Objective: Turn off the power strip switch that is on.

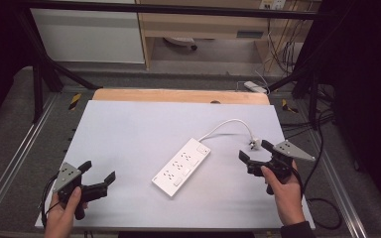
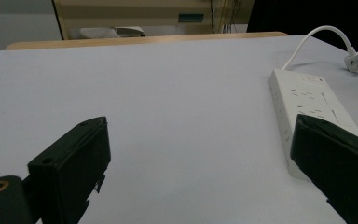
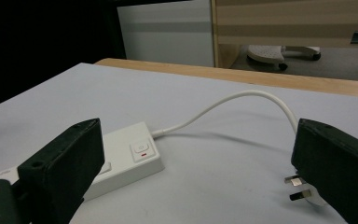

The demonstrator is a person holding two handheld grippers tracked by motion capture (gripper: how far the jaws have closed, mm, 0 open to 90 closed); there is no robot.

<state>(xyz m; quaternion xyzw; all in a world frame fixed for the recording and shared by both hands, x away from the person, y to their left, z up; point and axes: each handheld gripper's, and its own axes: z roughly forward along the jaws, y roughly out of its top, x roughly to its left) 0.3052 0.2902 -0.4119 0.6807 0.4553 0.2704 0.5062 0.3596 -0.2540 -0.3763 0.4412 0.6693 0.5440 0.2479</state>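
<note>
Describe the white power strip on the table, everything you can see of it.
The power strip is a flat white plastic block lying diagonally on the pale table, sockets facing up. One end carries a switch button with a red mark. From that end a white cable arcs to an unplugged plug lying near the right claw. Nothing grips it.

In the right gripper view, the plug (image 3: 303, 190) lies half behind a jaw of the right hand-held gripper (image 3: 196, 172), and the strip (image 3: 126, 158) is partly hidden behind the other jaw. In the left gripper view, a jaw covers the strip's near end. The strip's socket holes are too small to read in the high view.
</note>
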